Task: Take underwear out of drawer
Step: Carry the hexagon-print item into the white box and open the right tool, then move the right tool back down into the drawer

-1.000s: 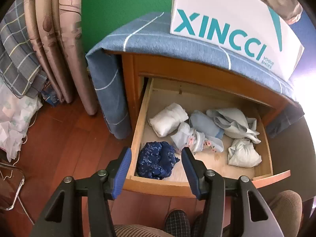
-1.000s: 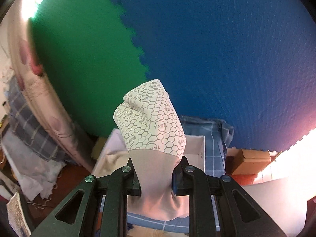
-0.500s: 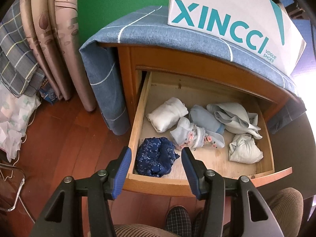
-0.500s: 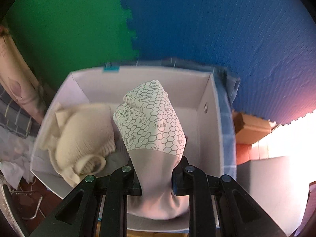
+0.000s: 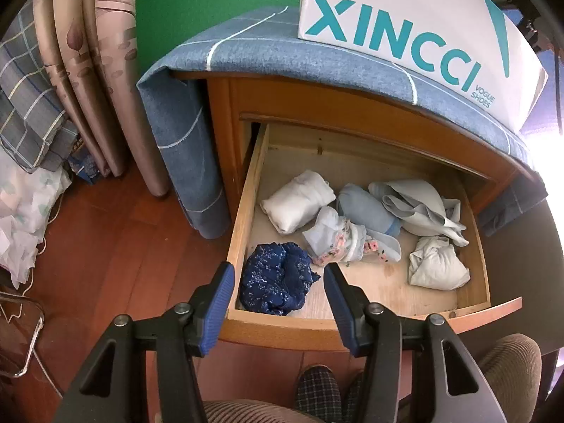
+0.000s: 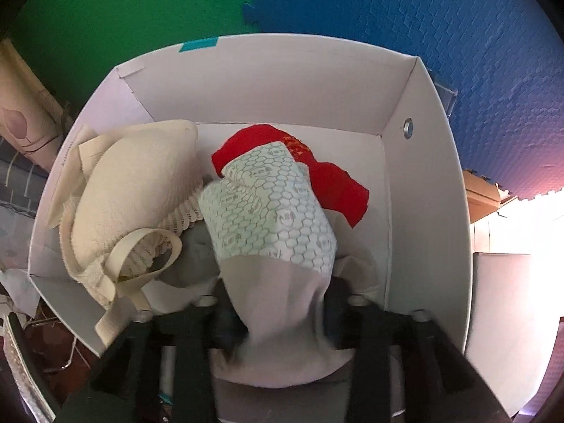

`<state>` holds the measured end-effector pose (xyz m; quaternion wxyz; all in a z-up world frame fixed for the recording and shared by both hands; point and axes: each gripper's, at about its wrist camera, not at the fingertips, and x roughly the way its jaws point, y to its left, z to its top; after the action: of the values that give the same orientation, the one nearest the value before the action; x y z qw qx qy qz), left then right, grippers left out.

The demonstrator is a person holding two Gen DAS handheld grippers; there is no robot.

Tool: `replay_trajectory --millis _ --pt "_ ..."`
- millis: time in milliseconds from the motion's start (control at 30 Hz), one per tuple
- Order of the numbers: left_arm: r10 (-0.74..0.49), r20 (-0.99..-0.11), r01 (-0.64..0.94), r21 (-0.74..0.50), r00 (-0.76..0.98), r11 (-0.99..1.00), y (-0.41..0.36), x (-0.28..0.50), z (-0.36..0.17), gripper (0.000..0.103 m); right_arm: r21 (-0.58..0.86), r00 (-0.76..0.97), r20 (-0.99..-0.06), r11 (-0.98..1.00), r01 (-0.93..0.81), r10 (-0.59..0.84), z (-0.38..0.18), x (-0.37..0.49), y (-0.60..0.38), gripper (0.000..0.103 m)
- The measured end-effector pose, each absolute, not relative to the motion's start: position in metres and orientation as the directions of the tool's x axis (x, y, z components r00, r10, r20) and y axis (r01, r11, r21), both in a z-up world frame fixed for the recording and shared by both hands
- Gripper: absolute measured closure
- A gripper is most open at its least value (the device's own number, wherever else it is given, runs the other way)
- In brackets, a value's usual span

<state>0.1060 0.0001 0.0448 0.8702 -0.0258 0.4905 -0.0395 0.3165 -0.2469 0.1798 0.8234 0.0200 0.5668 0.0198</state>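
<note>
The wooden drawer [image 5: 243, 218] stands pulled out. In it lie a navy flowered underwear [image 5: 282, 292], a white roll [image 5: 298, 206], a pale floral piece [image 5: 338, 238], a light blue roll [image 5: 366, 208], a grey-blue piece [image 5: 416, 204] and a white bundle [image 5: 437, 264]. My left gripper [image 5: 277, 269] hangs open above the drawer's front, over the navy piece, holding nothing. My right gripper [image 6: 280, 303] is low in the white shoe box [image 6: 423, 176]. Its jaws are opening around the hexagon-print underwear [image 6: 271, 222], which rests on a red garment [image 6: 335, 183] beside a cream bra [image 6: 130, 190].
The shoe box [image 5: 405, 28] sits on the blue cloth [image 5: 282, 49] that covers the nightstand. Folded patterned panels [image 5: 98, 70] lean at the left on the wood floor [image 5: 105, 246]. A person's checked slipper [image 5: 317, 391] and a knee show below the drawer front.
My right gripper has sunk from high over the box down into it with the hexagon-print underwear, and its fingers have spread apart. The left gripper has stayed in place, still open.
</note>
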Motion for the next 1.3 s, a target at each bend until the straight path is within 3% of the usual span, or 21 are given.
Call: replay_trajectory --millis 33,100,400,600,900,1300 --pt "-0.094 -0.853 0.042 -0.085 0.514 0.996 0.0 0.106 0.044 0.049 0.049 0.364 -0.93 0.999 -0.011 0.05 0.183 0.316 -0.248 0.041" --pt "-0.095 -0.853 0.041 -0.086 0.513 0.995 0.0 0.107 0.044 0.049 0.038 0.392 -0.919 0.999 -0.016 0.041 0.19 0.312 -0.247 0.038" --pt "-0.105 -0.857 0.034 -0.102 0.505 0.994 0.001 0.108 0.043 0.049 0.112 0.484 -0.865 0.991 -0.07 0.132 0.244 0.251 -0.266 0.034" --pt "-0.1 -0.855 0.035 -0.095 0.509 0.995 0.001 0.106 0.045 0.049 0.11 0.469 -0.868 0.984 -0.139 0.164 0.242 0.186 -0.28 0.034" --pt "-0.108 -0.865 0.038 -0.103 0.49 0.994 0.002 0.108 0.044 0.049 0.135 0.315 -0.931 0.975 -0.175 0.185 0.154 0.133 -0.279 0.034" --pt "-0.119 -0.871 0.032 -0.119 0.477 0.992 0.005 0.111 0.043 0.049 0.141 0.07 -0.986 0.984 -0.109 0.149 0.003 0.158 -0.279 0.034"
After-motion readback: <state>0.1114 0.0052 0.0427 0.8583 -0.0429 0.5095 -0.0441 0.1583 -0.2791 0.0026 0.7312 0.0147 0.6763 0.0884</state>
